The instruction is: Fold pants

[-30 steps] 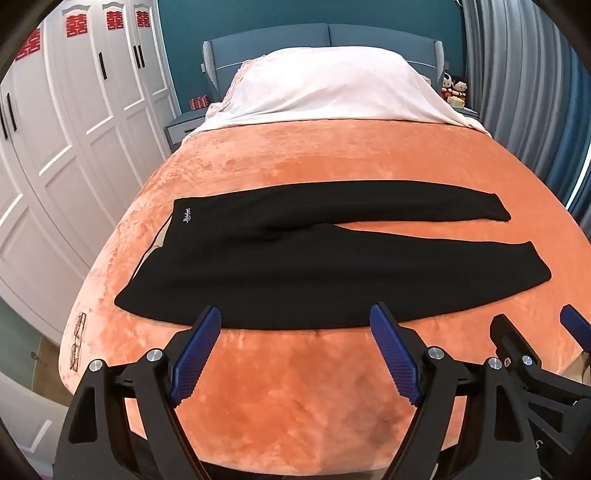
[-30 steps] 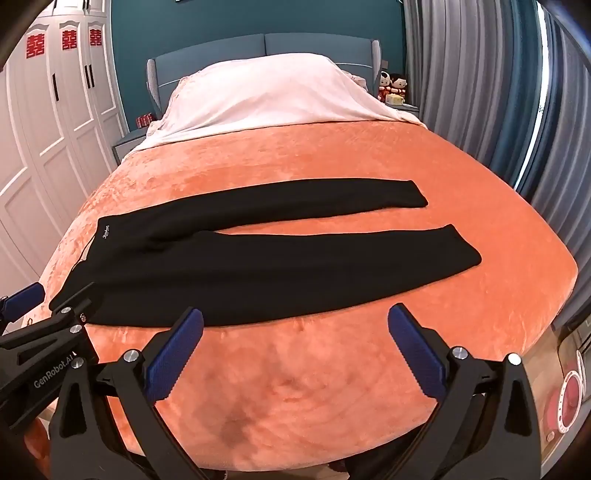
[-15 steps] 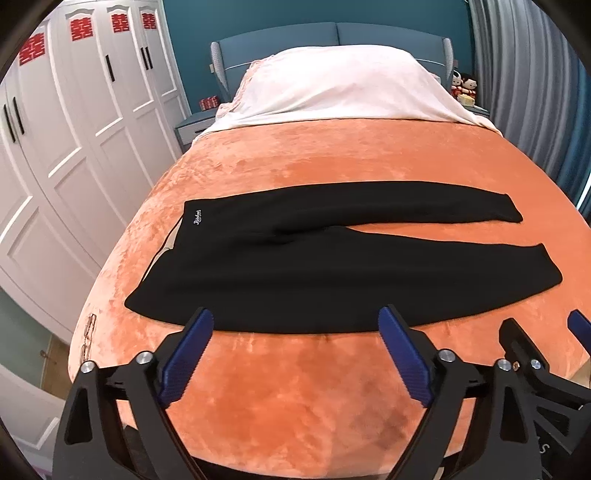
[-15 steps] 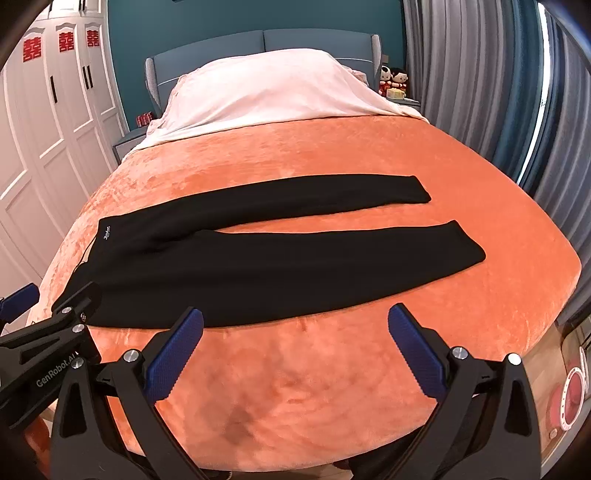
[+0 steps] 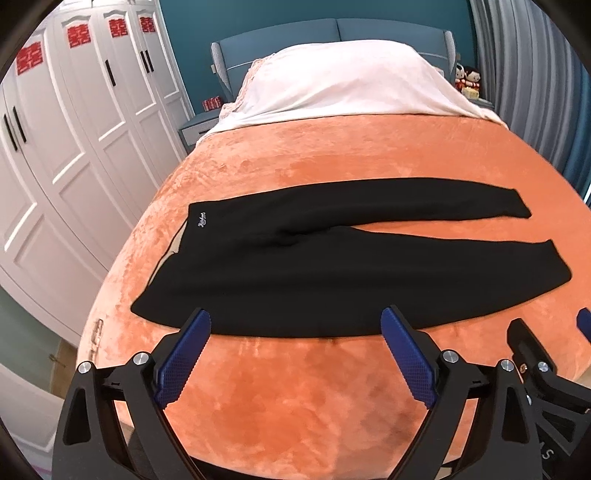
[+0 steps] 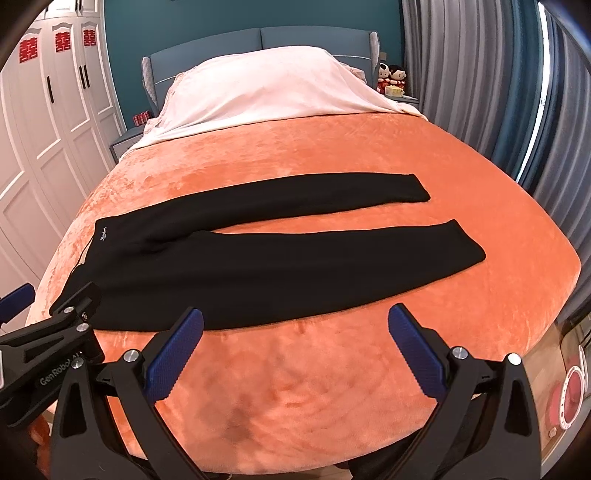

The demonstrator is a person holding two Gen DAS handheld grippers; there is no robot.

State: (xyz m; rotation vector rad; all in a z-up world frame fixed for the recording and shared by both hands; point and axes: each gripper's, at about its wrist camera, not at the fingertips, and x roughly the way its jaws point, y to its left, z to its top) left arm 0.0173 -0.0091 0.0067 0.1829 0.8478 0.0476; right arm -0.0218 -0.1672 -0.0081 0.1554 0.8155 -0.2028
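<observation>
Black pants [image 5: 295, 266] lie flat on the orange bedspread [image 5: 332, 147], waistband to the left, both legs spread out to the right. They also show in the right wrist view [image 6: 258, 269]. My left gripper [image 5: 295, 332] is open and empty, hovering over the bed's near edge just short of the pants' near leg. My right gripper [image 6: 295, 332] is open and empty, also at the near edge, to the right of the left one. The left gripper shows at the lower left of the right wrist view [image 6: 55, 325].
A white pillow cover [image 5: 351, 85] lies at the head of the bed against a blue headboard [image 5: 332, 33]. White wardrobes [image 5: 74, 129] stand to the left. Grey curtains [image 6: 480, 92] hang on the right. Two dolls [image 6: 391, 77] sit on a nightstand.
Both grippers have shifted slightly, the left view drifting so the pants sit a little further right and lower. Jaws stay open; the pants have not moved.
</observation>
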